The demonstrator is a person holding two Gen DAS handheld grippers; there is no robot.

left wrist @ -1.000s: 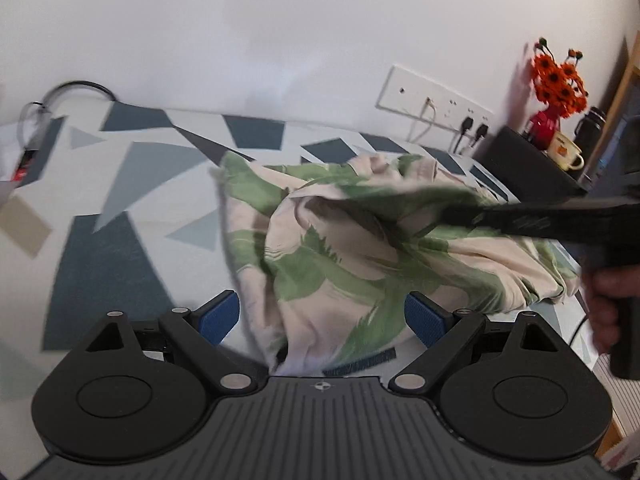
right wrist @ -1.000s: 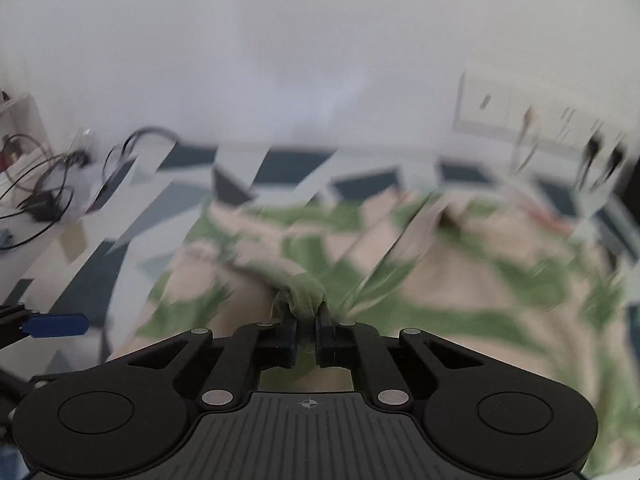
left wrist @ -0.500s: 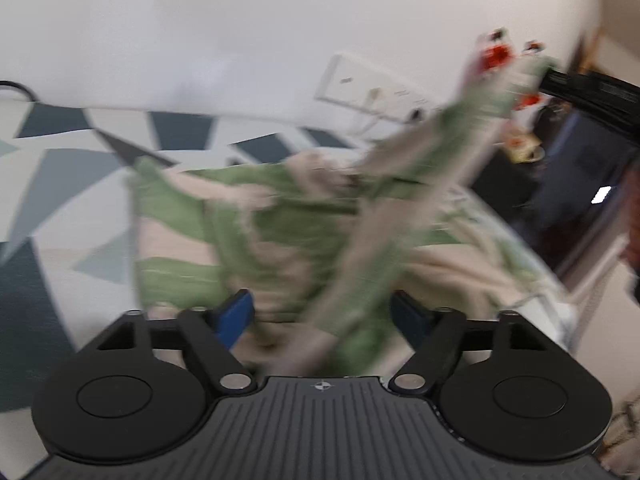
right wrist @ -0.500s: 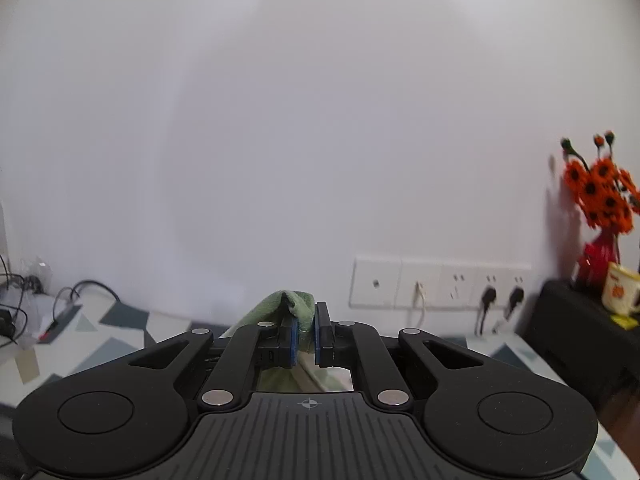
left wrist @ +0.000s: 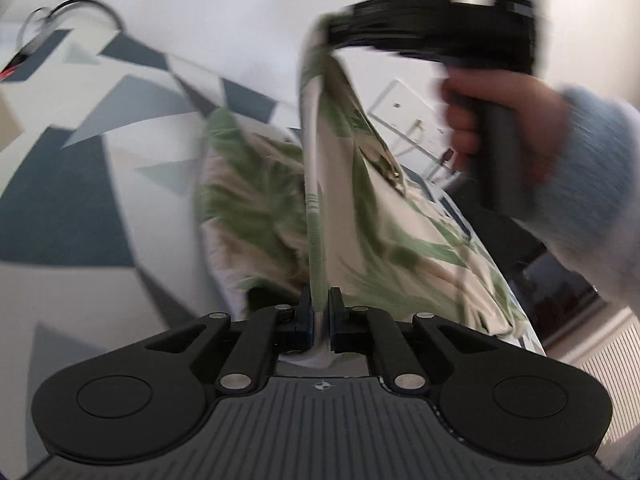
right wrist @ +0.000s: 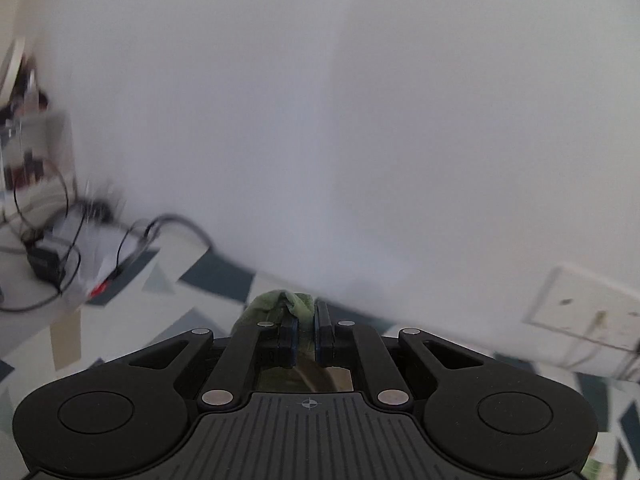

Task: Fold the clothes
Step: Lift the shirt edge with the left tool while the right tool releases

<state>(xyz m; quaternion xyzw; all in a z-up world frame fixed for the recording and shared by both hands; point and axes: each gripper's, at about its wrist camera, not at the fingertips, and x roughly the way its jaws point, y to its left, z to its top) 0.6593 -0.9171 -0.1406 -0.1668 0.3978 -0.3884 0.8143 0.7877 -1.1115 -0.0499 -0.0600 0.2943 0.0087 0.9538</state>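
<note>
A cream garment with green leaf print lies bunched on the patterned bed cover. One edge of it stretches taut between both grippers. My left gripper is low in the left wrist view, its jaws closing onto that edge, with the pads pressing on the fabric. My right gripper is raised high, gripped by a hand in a light blue sleeve, and is shut on the garment's upper end. In the right wrist view, a green fold of the garment shows between the right gripper pads.
A white wall stands behind the bed, with a socket panel and plugged cables. At the far left lie black cables and a small device on a white surface. The bed's right edge drops toward the floor.
My left gripper went from wide open to shut on the garment's edge. My right gripper rose and swung across, lifting its end of the garment off the bed.
</note>
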